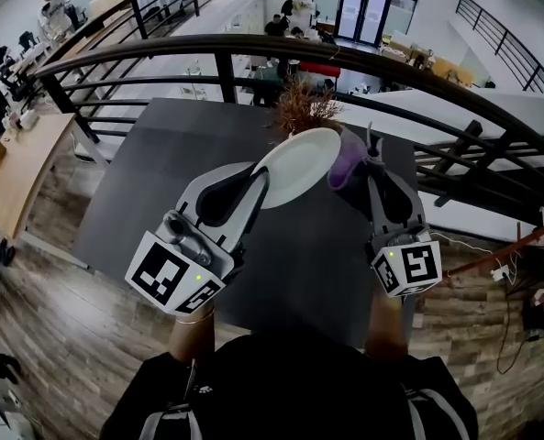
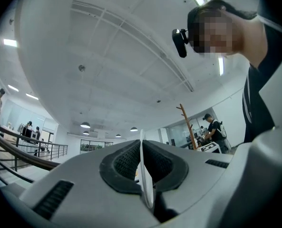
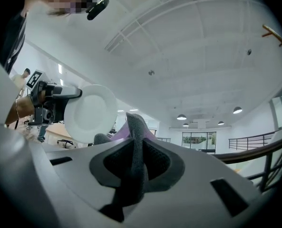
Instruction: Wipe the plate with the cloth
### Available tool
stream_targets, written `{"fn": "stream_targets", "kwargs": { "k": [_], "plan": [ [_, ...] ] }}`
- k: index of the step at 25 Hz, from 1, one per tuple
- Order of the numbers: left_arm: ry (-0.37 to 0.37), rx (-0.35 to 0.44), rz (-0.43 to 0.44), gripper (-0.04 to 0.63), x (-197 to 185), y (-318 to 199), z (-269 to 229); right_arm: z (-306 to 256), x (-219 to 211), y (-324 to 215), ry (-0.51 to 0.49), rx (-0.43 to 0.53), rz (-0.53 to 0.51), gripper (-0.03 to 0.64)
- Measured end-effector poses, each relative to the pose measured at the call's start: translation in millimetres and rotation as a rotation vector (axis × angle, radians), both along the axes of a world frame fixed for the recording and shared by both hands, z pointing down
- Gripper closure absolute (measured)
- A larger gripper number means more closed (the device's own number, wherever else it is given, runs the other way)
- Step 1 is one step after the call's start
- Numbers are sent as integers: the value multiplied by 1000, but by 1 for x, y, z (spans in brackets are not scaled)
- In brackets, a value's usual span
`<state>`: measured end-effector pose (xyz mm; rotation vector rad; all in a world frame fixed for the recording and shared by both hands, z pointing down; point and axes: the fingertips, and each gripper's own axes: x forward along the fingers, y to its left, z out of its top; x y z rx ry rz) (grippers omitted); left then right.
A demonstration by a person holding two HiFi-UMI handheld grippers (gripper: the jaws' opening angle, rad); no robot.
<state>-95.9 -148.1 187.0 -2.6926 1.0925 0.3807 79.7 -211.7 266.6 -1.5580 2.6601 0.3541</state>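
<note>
Left gripper (image 1: 253, 189): jaws clamped on the plate's rim. Grip firmly and steadily so the plate cannot swing under wiping pressure.
Plate (image 1: 301, 165): held in the air above the dark table (image 1: 161, 172), tilted, its right edge next to the cloth. Present the face squarely to the cloth.
Cloth (image 1: 347, 167): purple-grey and bunched; whether it touches the plate cannot be told. Lay a broad fold flat on the face.
Right gripper (image 1: 371, 174): jaws pinched on the cloth. Sweep in overlapping strokes with light pressure, clear of the left jaws.
</note>
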Motion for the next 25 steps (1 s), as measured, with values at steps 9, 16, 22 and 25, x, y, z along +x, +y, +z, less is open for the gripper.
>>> {"fn": "stream_targets", "kwargs": {
  "k": [9,16,22,25],
  "plan": [
    [-210,37,-61,580,11,2,15,-12,1,7,-30,24,-9,565],
    [-462,160,-118,580,32,2,26,-19,5,9,-55,37,-22,565],
    [-591,235,-136,580,41,4,36,-18,6,8,-69,31,-24,565],
    [-645,250,-141,580,46,4,43,-21,7,8,-80,36,-29,565]
  ]
}}
